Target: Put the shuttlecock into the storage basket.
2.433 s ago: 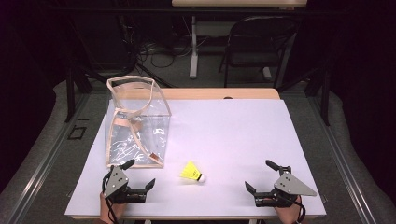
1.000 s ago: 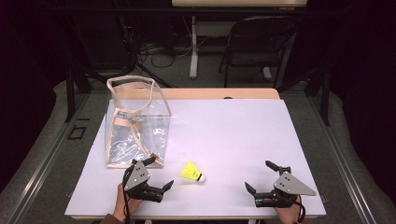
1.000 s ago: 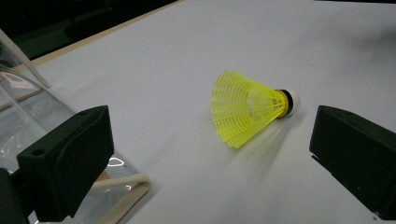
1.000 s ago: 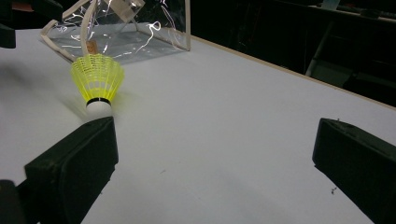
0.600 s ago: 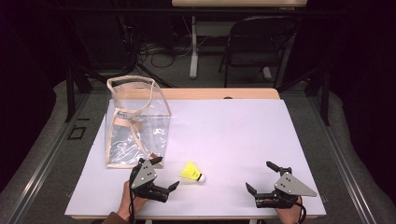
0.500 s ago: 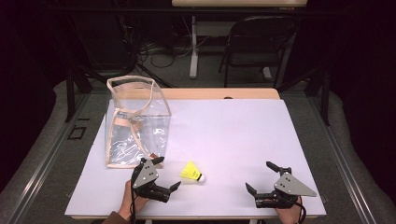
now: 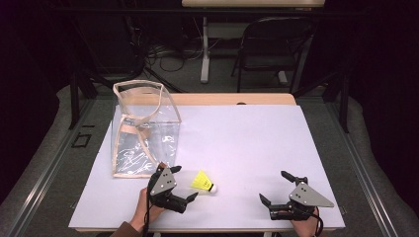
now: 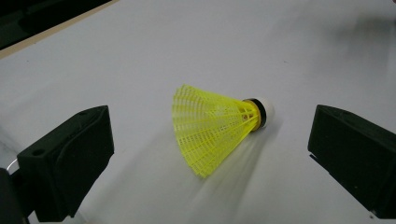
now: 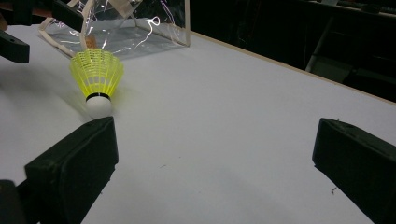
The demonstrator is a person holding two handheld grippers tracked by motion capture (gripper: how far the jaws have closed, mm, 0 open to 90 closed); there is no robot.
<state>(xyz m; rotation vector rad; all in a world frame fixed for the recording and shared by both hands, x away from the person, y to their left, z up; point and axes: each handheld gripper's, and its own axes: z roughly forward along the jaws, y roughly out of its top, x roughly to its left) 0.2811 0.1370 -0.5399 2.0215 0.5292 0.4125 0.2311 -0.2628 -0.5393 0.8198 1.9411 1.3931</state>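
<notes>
Yellow shuttlecock (image 8: 215, 127) lying untouched between wide-apart left tongs (image 7: 184, 184), right tongs (image 7: 277, 188) apart, distant

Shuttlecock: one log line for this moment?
left gripper: open, straddling shuttlecock | shuttlecock: on its side, ungrasped | right gripper: open, idle | bag: upright

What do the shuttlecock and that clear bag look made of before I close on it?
Shuttlecock: the yellow skirt looks like moulded plastic mesh, slightly glossy, not feathers; the white tip with a black band may be foam or cork, unclear. Bag: clear glossy film, likely vinyl, judging by glare and creases, with tan trim that looks like fabric.
</notes>
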